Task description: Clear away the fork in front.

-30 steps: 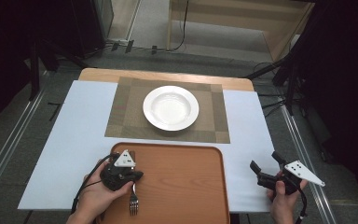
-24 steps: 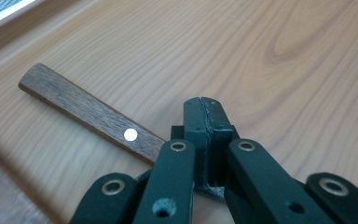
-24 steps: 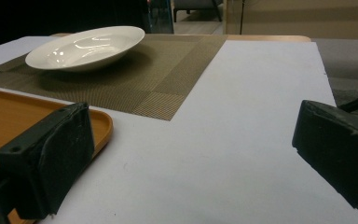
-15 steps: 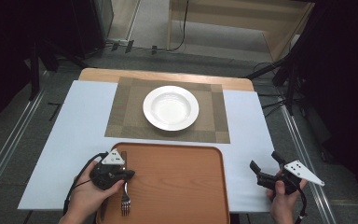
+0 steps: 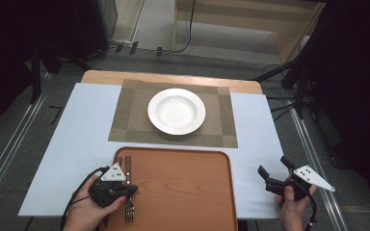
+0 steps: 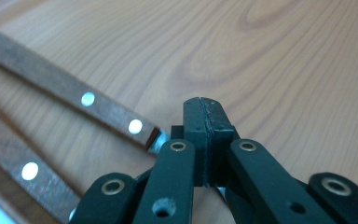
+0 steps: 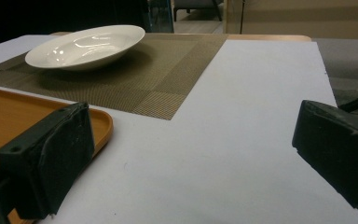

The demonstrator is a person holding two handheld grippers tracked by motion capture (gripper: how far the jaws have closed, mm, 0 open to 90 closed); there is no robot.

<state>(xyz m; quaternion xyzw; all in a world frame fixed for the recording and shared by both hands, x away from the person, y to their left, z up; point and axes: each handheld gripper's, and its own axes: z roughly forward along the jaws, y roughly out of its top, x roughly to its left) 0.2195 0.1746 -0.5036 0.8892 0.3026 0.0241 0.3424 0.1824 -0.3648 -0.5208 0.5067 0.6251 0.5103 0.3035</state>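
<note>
Fork [image 5: 129, 210] on the wooden tray [image 5: 183, 192] — clamped in the closed left gripper [image 5: 125, 189]; right gripper [image 5: 273, 173] open above the white table [image 5: 255, 144].

Plate [image 5: 176, 111] on placemat [image 5: 130, 122] behind tray [image 5: 183, 187], fork [image 5: 129, 210] on tray's left edge

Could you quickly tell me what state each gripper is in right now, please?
Left gripper: shut on the fork, over the wooden tray.
Right gripper: open, holding nothing.
</note>
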